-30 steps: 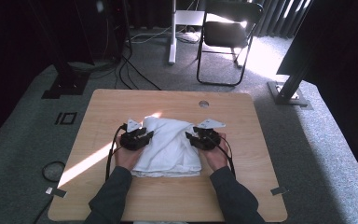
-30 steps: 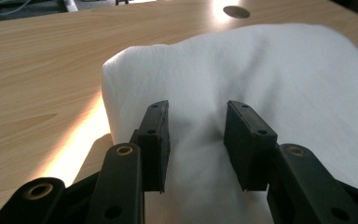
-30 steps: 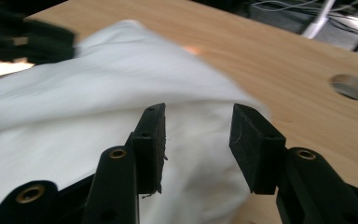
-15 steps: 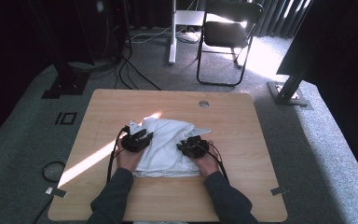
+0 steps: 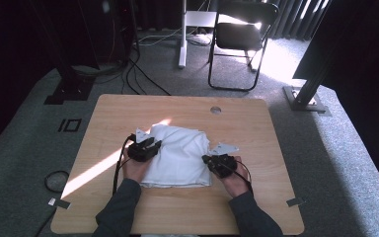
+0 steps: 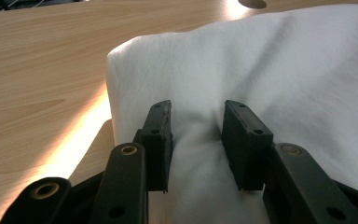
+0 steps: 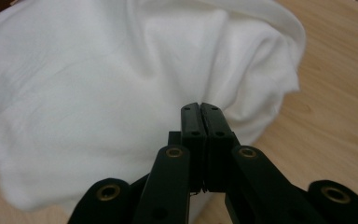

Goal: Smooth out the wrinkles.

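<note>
A white cloth [image 5: 180, 155] lies folded in a rough rectangle at the middle of the wooden table [image 5: 256, 128]. My left gripper [image 5: 152, 145] sits on the cloth's left edge. In the left gripper view, its jaws [image 6: 198, 105] stand partly apart, pinching a raised ridge of the cloth [image 6: 279, 70] between the pads. My right gripper [image 5: 209, 159] is at the cloth's right edge. Its jaws have just been closing. In the right gripper view, the pads [image 7: 200, 106] meet with nothing seen between them, and the cloth [image 7: 98, 84] lies beyond.
A round cable hole [image 5: 215, 109] sits in the table's far side. A strip of sunlight [image 5: 91, 173] crosses the left of the tabletop. Behind the table stand a black folding chair [image 5: 242, 37] and cables on the carpet [image 5: 143, 74].
The right gripper swung left over the cloth, then came back to its right edge nearer the person, closing its jaws. The flap at the cloth's far right now lies folded in. The left gripper stayed put.
</note>
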`<state>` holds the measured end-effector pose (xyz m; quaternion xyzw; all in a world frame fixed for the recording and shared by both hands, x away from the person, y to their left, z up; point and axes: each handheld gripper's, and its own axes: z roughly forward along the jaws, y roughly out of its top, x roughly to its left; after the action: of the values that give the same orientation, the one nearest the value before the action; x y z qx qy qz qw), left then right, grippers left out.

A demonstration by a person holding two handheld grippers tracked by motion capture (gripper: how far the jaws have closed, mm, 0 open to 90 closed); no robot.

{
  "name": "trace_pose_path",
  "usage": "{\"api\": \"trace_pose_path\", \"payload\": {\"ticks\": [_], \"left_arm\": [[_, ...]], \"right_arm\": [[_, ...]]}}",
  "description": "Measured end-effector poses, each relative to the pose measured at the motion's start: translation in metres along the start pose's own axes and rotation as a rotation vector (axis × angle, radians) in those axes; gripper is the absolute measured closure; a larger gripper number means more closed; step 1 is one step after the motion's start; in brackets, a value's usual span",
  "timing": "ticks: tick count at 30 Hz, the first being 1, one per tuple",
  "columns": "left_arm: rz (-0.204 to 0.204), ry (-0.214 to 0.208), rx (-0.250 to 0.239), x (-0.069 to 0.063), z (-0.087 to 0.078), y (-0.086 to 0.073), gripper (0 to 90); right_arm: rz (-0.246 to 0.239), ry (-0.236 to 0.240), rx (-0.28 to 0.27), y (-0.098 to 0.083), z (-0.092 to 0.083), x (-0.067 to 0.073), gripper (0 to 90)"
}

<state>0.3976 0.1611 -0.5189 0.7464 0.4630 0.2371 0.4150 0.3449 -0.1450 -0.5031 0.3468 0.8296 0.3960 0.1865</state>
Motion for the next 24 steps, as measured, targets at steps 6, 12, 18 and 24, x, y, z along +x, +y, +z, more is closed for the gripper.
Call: {"api": "trace_pose_path", "payload": {"ticks": [6, 12, 18, 24], "left_arm": [[-0.019, -0.004, -0.01, 0.0, 0.001, -0.001, 64.0], [-0.01, 0.003, -0.005, -0.002, 0.0, -0.001, 64.1], [0.004, 0.015, -0.005, -0.003, 0.0, -0.001, 64.1], [0.014, 0.025, -0.003, -0.004, 0.0, -0.001, 64.3]], "right_arm": [[0.034, -0.001, -0.045, -0.006, -0.019, -0.013, 71.2], [0.117, -0.046, -0.114, 0.027, 0.004, -0.036, 63.5], [0.166, -0.014, -0.07, 0.045, 0.048, -0.049, 64.3], [0.15, -0.01, -0.032, 0.042, 0.046, -0.05, 89.6]]}}
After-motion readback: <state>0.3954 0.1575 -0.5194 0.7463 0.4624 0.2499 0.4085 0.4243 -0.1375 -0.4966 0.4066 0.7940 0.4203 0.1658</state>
